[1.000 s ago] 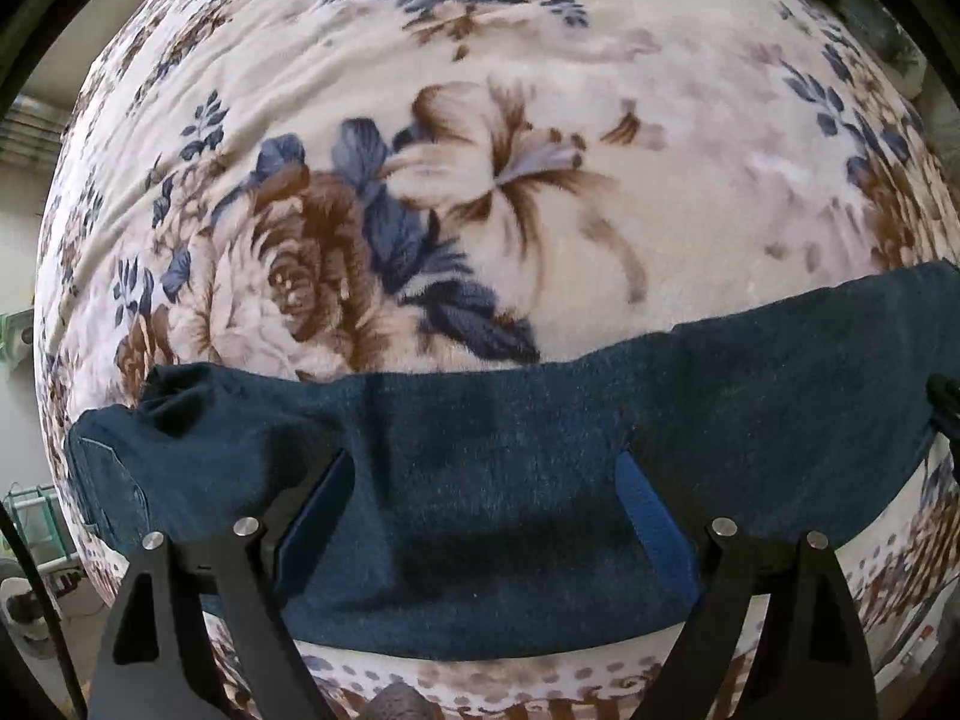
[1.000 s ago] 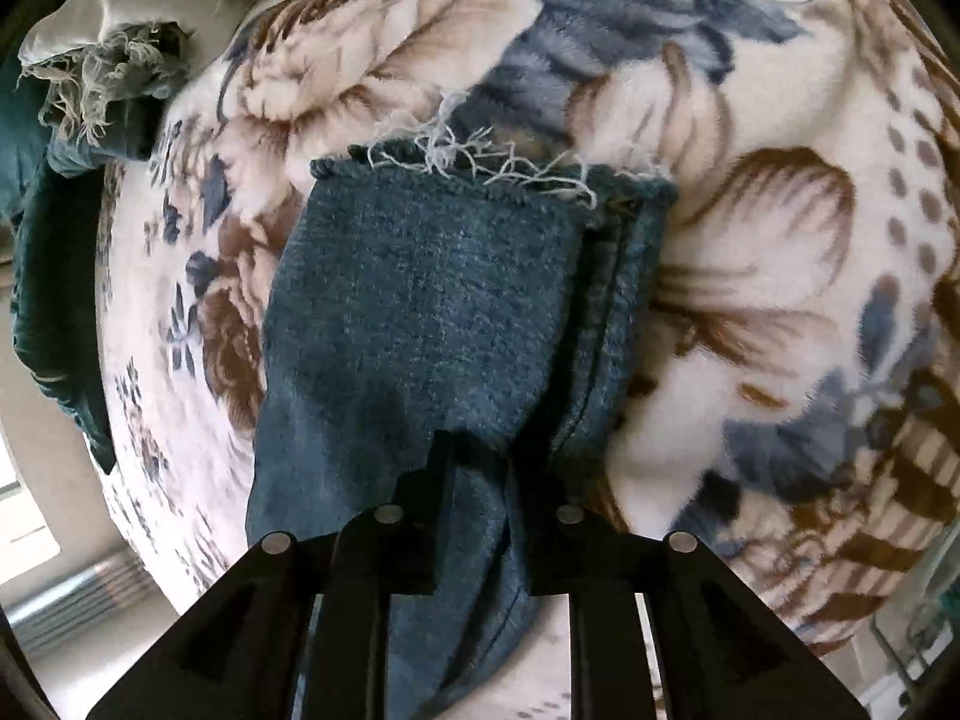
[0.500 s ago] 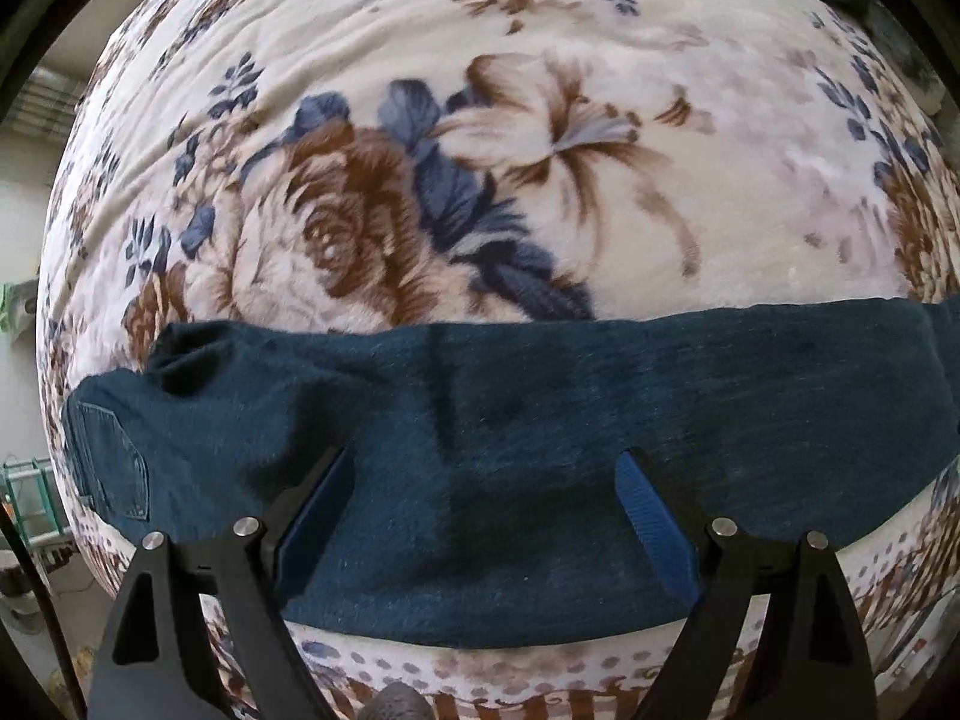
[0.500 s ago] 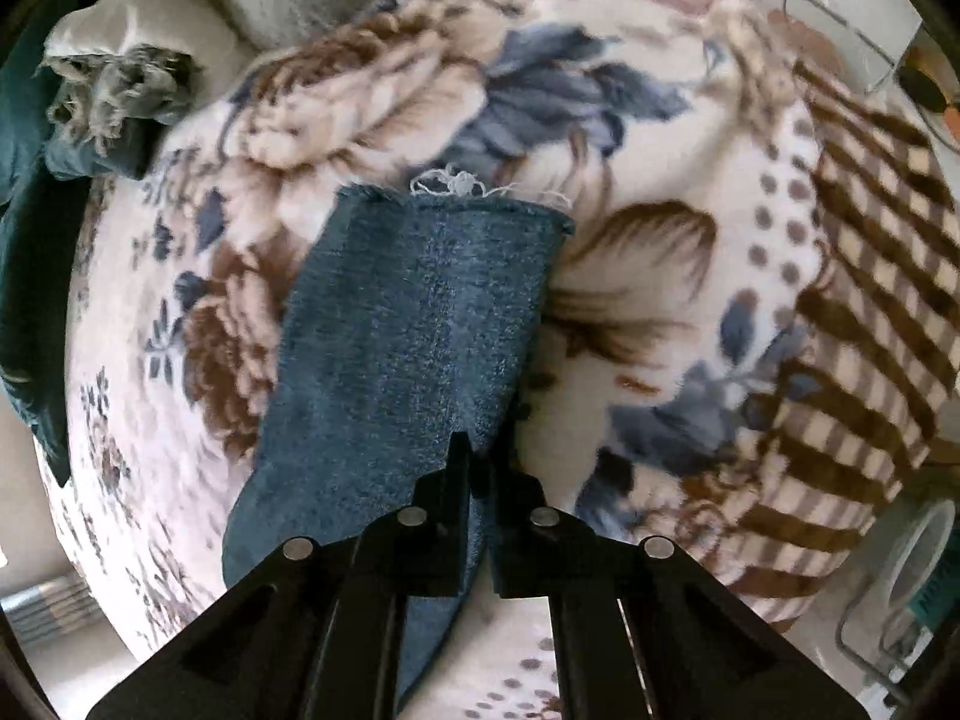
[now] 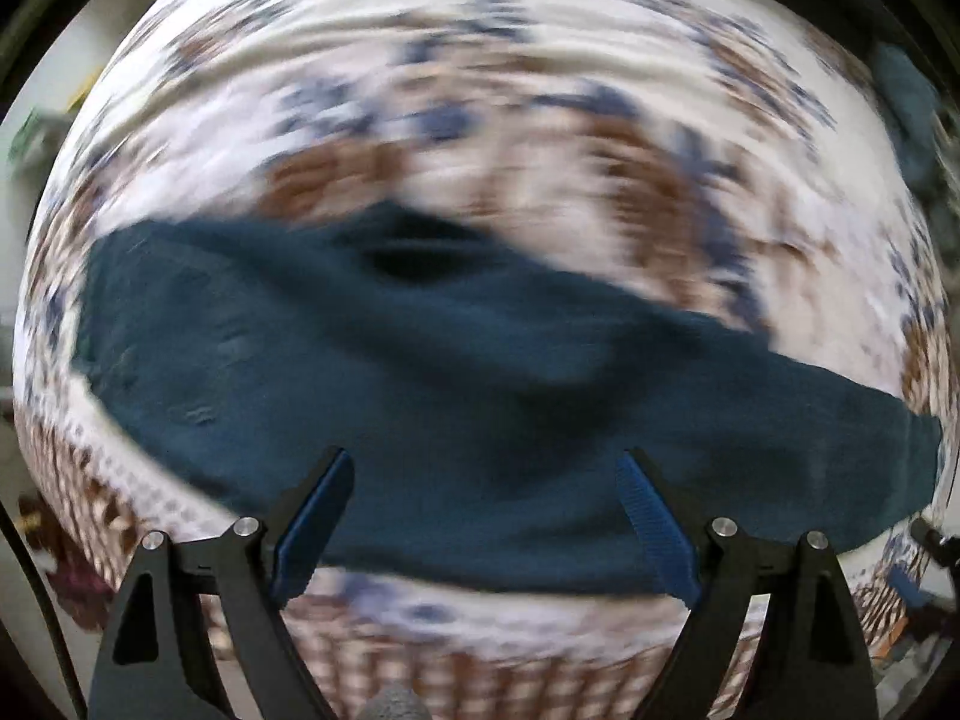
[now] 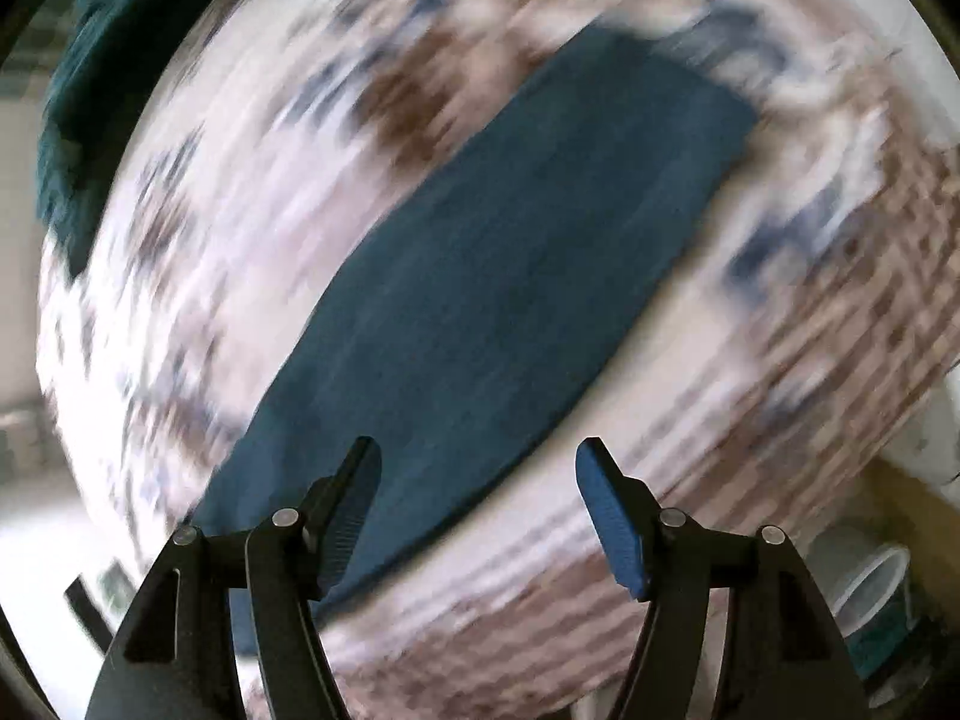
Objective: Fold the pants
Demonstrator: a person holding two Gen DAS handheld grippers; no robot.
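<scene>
Dark blue denim pants [image 5: 456,396] lie flat in a long strip on a floral blanket [image 5: 480,60]; both views are motion-blurred. My left gripper [image 5: 486,483] hangs open above the pants' near edge, blue pads wide apart, nothing between them. In the right wrist view the pants [image 6: 510,252] run diagonally from lower left to the leg end at upper right. My right gripper [image 6: 480,480] is above the strip's lower part; its jaws are opening and nothing is between them.
The blanket's striped brown border [image 6: 810,360] falls off at the bed's edge. A dark green cloth [image 6: 90,90] lies at the far left of the bed. A pale cup-like container [image 6: 870,588] stands on the floor at lower right.
My right gripper has let go of the pant leg and lifted away; the leg now lies flat. My left gripper has swung sideways over the pants, still open.
</scene>
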